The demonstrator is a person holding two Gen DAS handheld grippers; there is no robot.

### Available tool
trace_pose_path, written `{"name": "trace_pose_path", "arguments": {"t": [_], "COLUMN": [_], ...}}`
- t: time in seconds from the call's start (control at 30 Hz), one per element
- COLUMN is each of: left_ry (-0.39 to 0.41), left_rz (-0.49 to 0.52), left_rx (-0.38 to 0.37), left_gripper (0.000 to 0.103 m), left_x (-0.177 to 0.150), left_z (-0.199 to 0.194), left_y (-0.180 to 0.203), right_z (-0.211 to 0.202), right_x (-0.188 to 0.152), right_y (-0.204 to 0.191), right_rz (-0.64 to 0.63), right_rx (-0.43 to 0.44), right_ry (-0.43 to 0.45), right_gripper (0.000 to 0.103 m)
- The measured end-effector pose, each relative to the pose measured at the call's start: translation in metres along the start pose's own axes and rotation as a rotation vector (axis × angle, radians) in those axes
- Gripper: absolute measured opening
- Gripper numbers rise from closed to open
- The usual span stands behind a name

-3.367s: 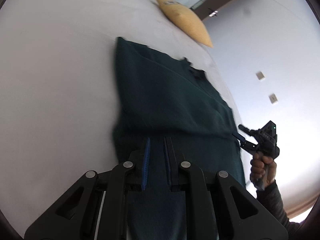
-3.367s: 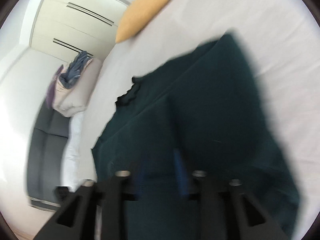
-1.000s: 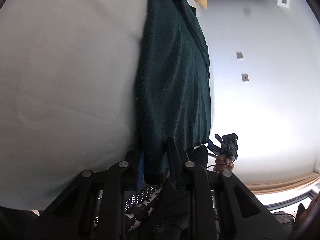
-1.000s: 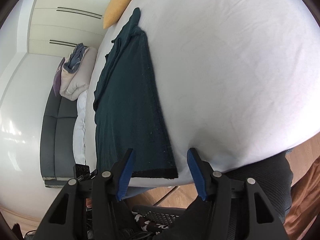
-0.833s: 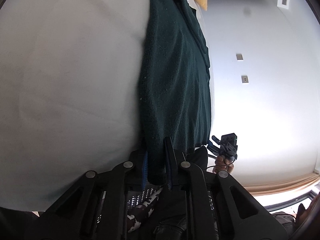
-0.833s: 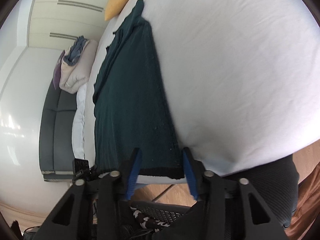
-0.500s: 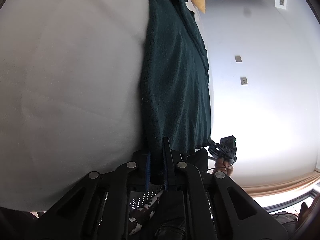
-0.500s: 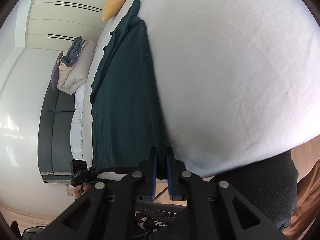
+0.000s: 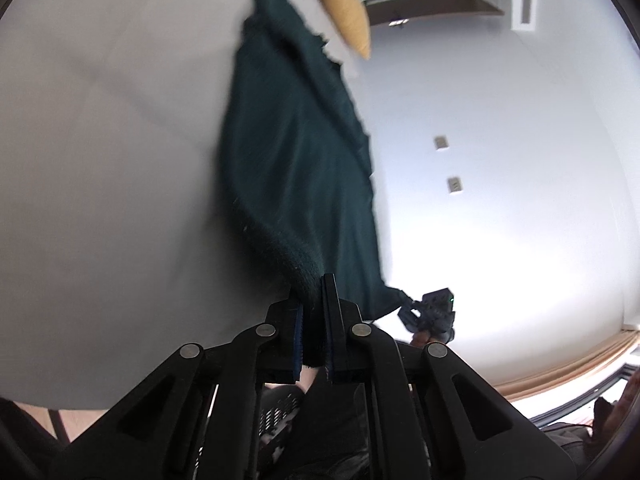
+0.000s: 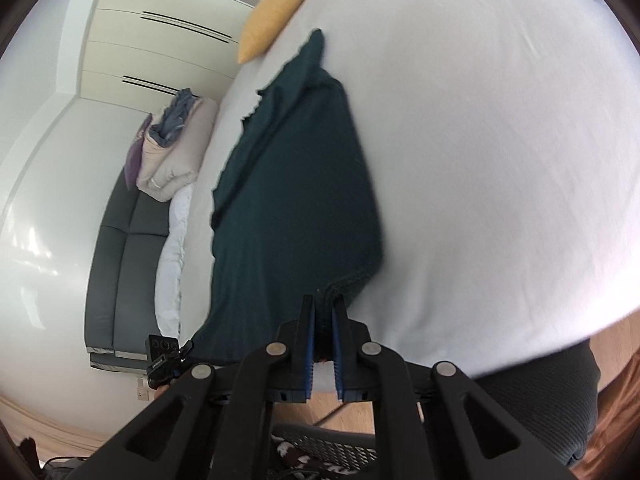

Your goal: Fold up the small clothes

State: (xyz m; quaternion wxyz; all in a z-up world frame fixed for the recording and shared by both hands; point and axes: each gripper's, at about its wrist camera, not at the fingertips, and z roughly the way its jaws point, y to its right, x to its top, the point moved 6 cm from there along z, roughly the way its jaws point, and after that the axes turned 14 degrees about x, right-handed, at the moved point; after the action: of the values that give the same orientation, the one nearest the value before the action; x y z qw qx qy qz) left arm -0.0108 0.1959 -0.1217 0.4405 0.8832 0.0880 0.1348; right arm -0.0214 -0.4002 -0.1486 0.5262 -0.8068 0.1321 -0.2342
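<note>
A dark green garment [image 9: 292, 160] lies lengthwise on a white bed [image 9: 100, 140]; it also shows in the right wrist view [image 10: 296, 184]. My left gripper [image 9: 313, 292] is shut on one near corner of its hem and lifts it off the bed. My right gripper [image 10: 323, 312] is shut on the other near corner, also raised. Each gripper shows small in the other's view, the right gripper [image 9: 430, 314] and the left gripper [image 10: 164, 356].
A yellow pillow [image 9: 344, 4] lies at the far end of the bed, also in the right wrist view [image 10: 272, 16]. A grey sofa [image 10: 124, 264] with folded bedding [image 10: 172, 152] stands beside the bed. A black mesh chair [image 10: 536, 400] is below the bed's near edge.
Both grippers closed on the hem corners at the bed's near edge, then lifted them up and forward. The near part of the garment now rises off the bed.
</note>
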Motion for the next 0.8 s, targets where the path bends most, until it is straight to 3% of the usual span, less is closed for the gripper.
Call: {"name": "trace_pose_path", "arguments": {"t": [0.27,0.8], "left_ry": [0.108,0.216], "left_rz": [-0.007,-0.024], "left_rx": [-0.058,-0.046], "left_gripper": [0.005,0.005], "left_x": [0.042,0.152], "left_z": [-0.019,-0.021], "left_y": [0.027,0.056], "right_z": [0.022,0.065], "right_x": [0.044,0.141], "right_y": [-0.038,-0.074], "right_rz": [-0.049,-0.083], "right_rx": [0.064,0.089], "right_ry": [0.038,0.120], "right_gripper": [0.009,0.009]}}
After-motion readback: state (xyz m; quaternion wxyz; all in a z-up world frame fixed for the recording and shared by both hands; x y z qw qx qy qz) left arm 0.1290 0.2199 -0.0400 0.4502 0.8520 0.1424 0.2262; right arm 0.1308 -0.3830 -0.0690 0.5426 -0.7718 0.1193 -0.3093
